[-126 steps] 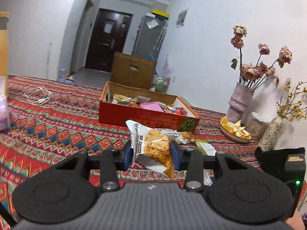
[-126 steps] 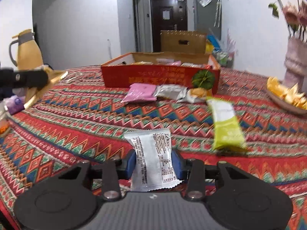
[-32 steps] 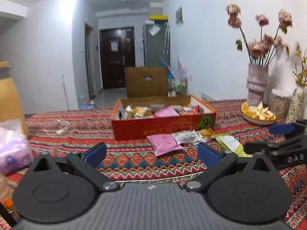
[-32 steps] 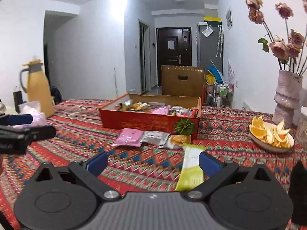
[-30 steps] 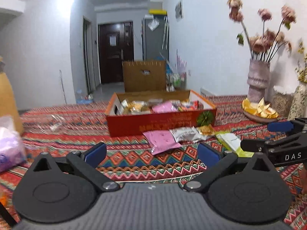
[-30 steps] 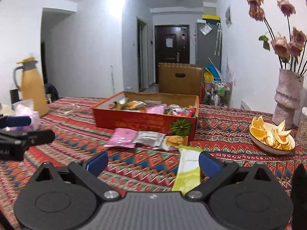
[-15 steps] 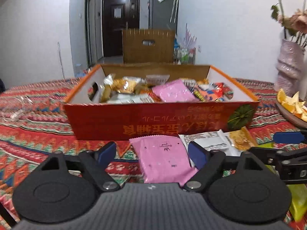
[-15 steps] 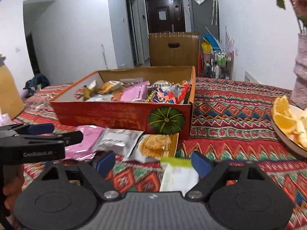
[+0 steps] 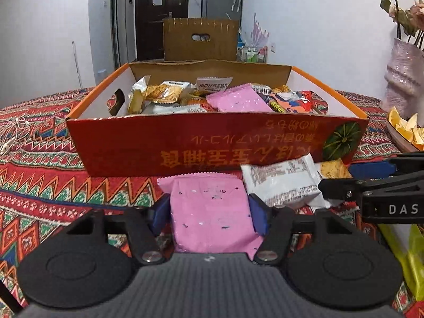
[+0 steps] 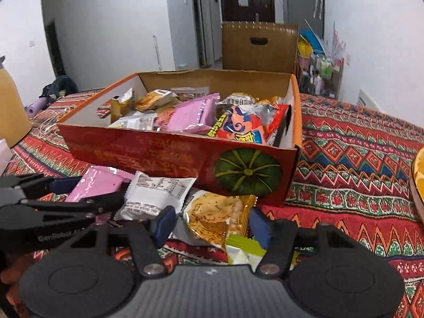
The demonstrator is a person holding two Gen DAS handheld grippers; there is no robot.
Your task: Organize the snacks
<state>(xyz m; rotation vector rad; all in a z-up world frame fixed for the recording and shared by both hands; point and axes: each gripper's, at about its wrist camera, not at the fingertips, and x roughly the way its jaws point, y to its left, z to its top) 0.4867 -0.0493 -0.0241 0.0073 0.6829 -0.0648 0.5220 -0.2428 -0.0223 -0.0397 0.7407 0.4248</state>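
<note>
Right claw, white "DAS" lettering, beside pink packet

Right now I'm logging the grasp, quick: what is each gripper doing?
Left gripper: fingers just closed onto the pink packet.
Right gripper: fingers just closed around the yellow cracker packet; contact unclear.

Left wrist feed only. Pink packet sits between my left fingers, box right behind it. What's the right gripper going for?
Observer: The right gripper brackets the golden cracker packet. Its jaws have just been closing, and I can't tell whether the pads are touching it.
Operator: Anything crowding it?
Observer: The green packet has its crimped end against the cracker packet's near edge.
Operator: Anything left of the box?
Observer: A yellowish container, cropped by the frame edge.
</note>
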